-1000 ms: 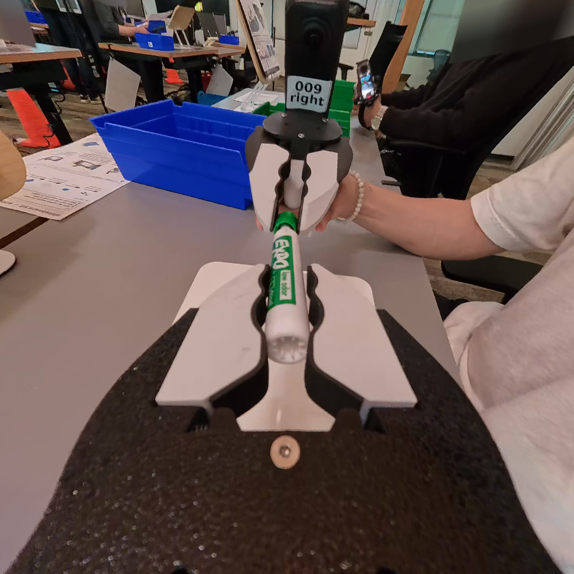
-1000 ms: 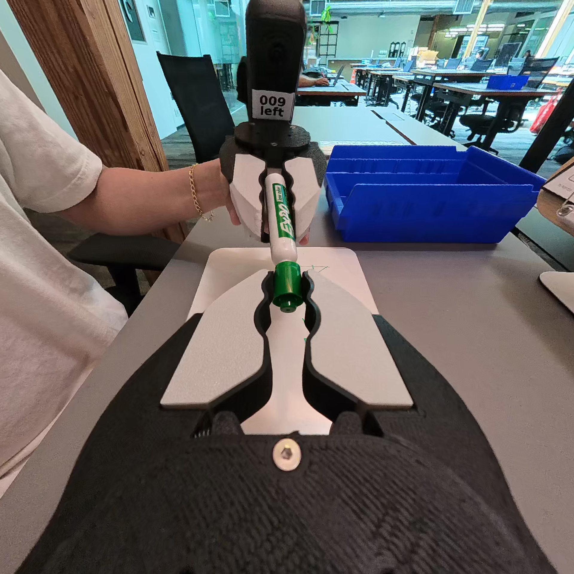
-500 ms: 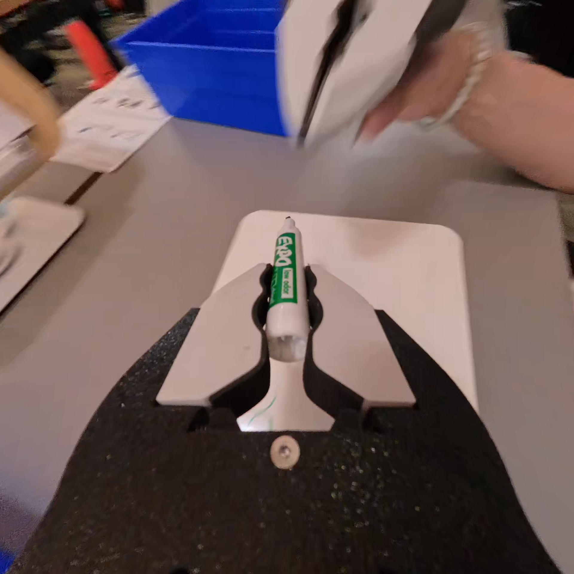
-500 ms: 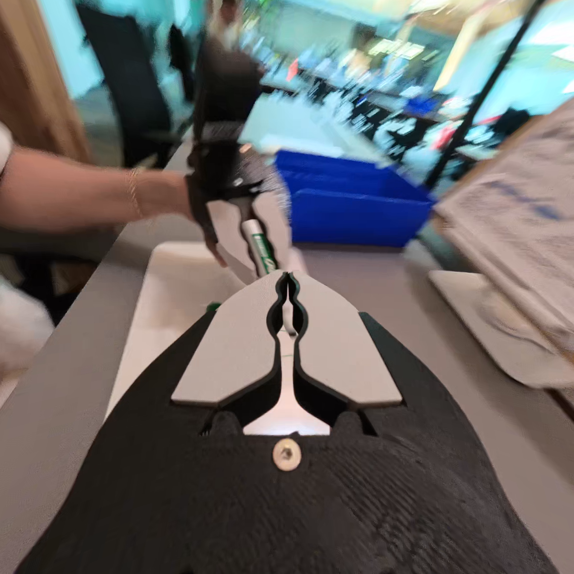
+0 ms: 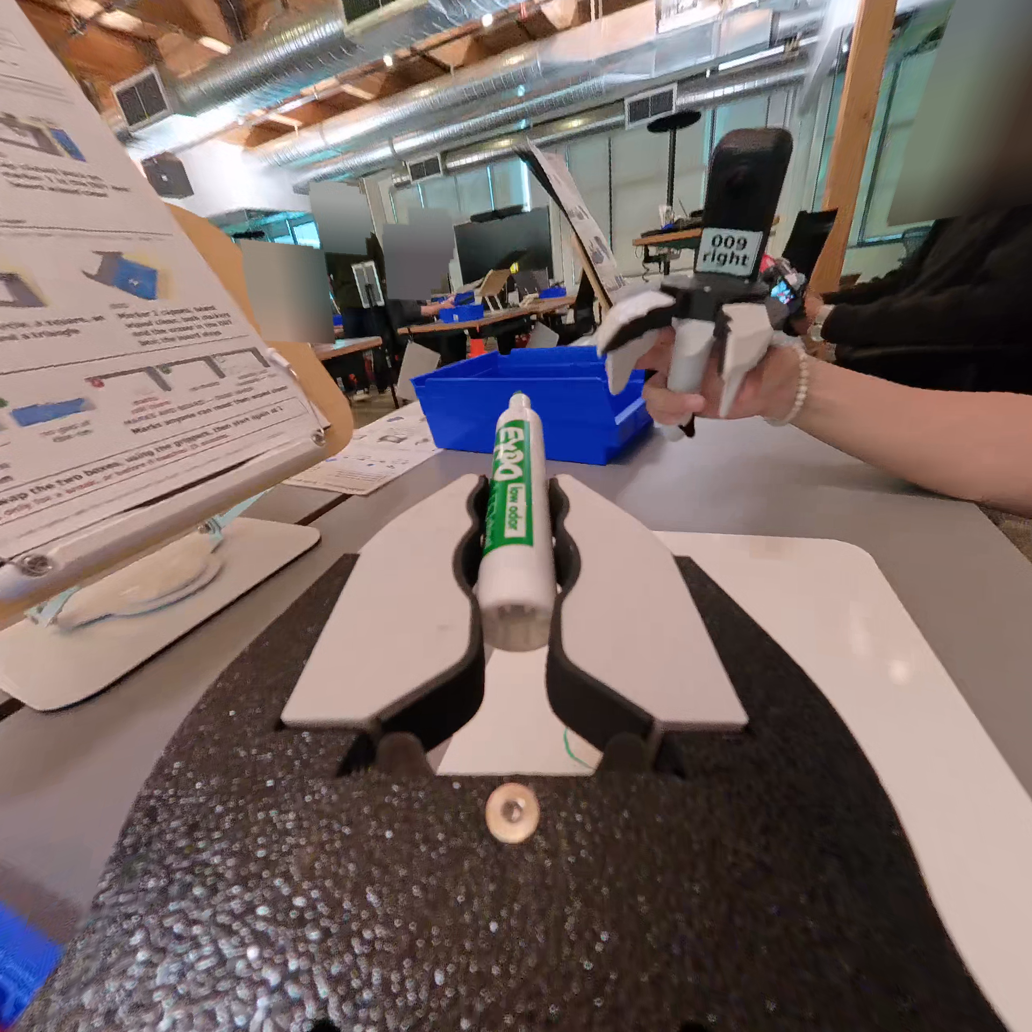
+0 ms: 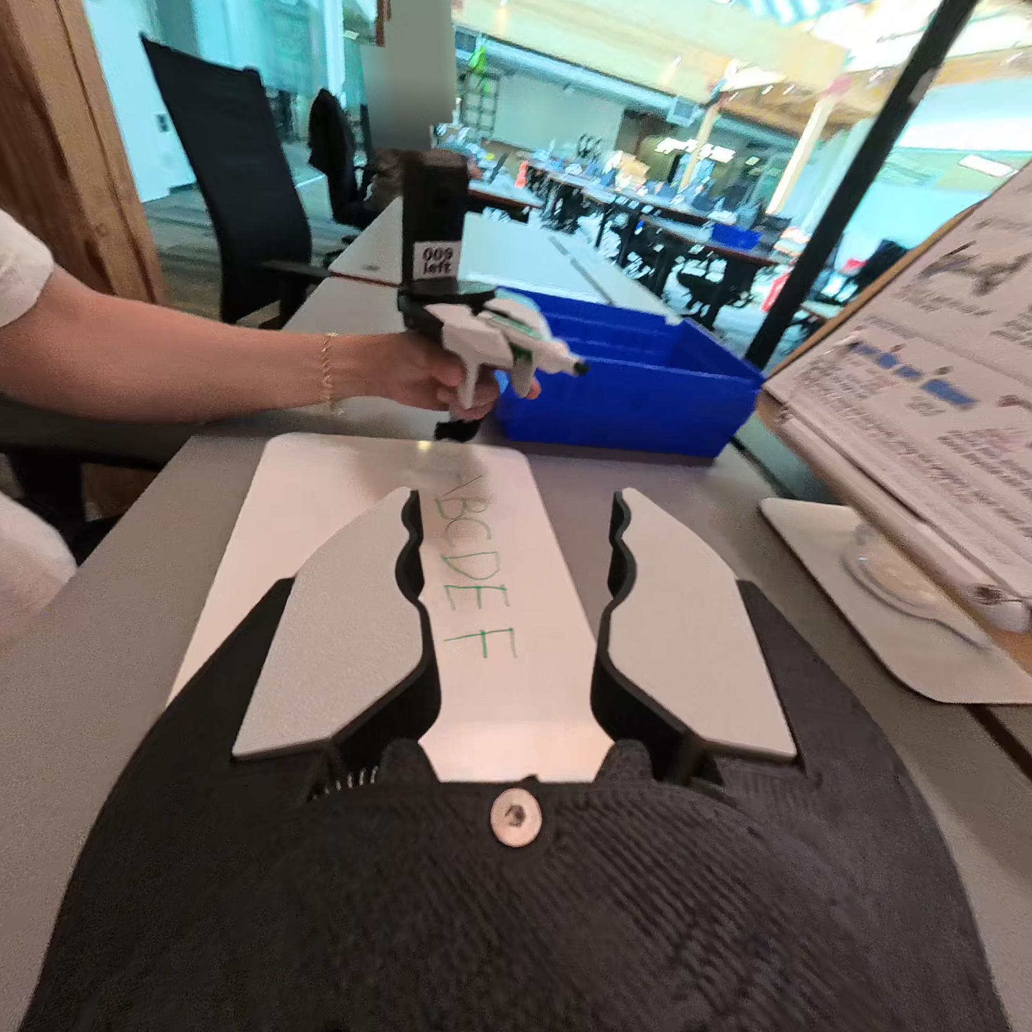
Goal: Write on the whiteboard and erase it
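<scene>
The left gripper (image 5: 514, 502) is clamped on the marker (image 5: 511, 519), its uncapped tip pointing ahead, raised over the whiteboard (image 5: 810, 631). The right gripper (image 6: 516, 502) is spread wide and empty; green handwriting (image 6: 474, 569) shows on the board between its fingers.

The whiteboard (image 6: 346, 502) lies flat on the table (image 6: 84, 642), near its left edge. Beyond the whiteboard's far end sits a bin (image 6: 631, 391). To the right stands a document stand (image 6: 893, 603) holding an instruction sheet (image 6: 921, 402), tilted back.
</scene>
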Demonstrator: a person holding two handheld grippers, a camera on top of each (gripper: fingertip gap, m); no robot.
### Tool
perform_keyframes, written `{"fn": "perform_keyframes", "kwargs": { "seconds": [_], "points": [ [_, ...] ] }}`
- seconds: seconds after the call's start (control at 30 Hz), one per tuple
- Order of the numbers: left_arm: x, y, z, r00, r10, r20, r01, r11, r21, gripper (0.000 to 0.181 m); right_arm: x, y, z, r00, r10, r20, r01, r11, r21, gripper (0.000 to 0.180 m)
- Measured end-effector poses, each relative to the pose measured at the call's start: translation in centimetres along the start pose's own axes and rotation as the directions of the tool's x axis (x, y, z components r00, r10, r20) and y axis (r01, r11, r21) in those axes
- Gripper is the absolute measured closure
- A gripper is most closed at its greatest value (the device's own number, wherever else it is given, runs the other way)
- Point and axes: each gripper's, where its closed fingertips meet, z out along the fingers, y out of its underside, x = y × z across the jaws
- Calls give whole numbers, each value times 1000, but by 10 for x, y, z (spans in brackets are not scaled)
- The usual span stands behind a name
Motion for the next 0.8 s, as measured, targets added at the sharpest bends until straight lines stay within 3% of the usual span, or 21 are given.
{"fn": "perform_keyframes", "kwargs": {
  "seconds": [0.13,0.3,0.43,0.53,0.67,0.8],
  "points": [
    [9,-23,-8,999,41,10,-42,996,73,161,-8,16,25,999,22,33,-20,999,-40,99],
    [14,-62,-45,985,66,162,-86,989,121,161,-24,11,67,998,-7,63,13,996,-90,78],
    [-4,-77,-111,943,82,323,-95,995,27,160,-55,5,130,995,-13,102,33,980,-196,87],
    [-22,-76,-168,889,56,454,-61,998,-4,160,-80,5,184,980,-87,178,134,953,-273,88],
    [-35,-67,-226,812,-17,583,-2,999,33,160,-90,14,240,950,-149,276,247,898,-365,95],
    [-39,-56,-259,770,-92,631,43,995,92,160,-91,30,274,926,-163,342,311,843,-440,101]
  ]
}}
